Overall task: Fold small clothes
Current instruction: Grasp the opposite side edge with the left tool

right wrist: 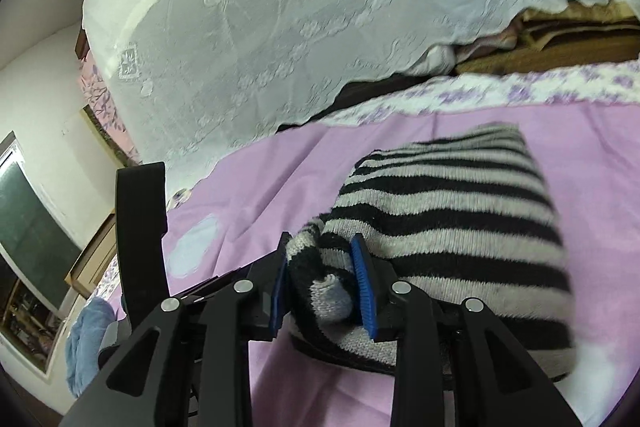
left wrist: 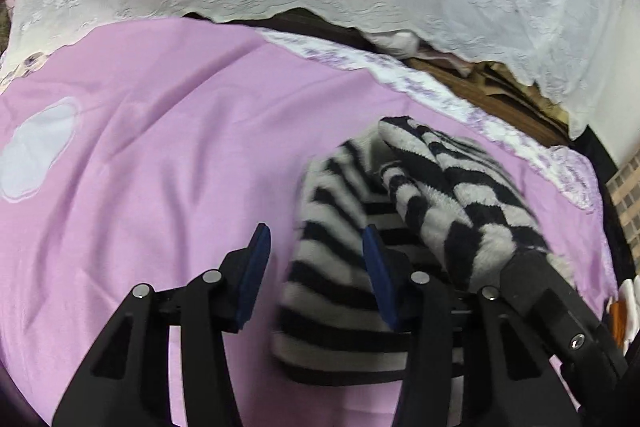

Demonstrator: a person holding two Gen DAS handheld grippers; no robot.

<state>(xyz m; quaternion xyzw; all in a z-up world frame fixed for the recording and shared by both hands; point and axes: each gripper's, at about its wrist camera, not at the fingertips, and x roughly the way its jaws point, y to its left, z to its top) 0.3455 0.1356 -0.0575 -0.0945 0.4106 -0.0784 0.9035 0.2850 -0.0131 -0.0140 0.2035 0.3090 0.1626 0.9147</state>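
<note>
The left tongs [left wrist: 318, 259] hang low with jaws spread wide, blue pads [left wrist: 256, 267] well apart, gripping nothing. The right tongs [right wrist: 322, 277] are closed on cloth bunched between their pads [right wrist: 362, 279] — their black body [left wrist: 560, 307] sits just right of the left tongs.

home bedroom | pink bedsheet [left wrist: 160, 155] | white lace cover [right wrist: 280, 7]
</note>
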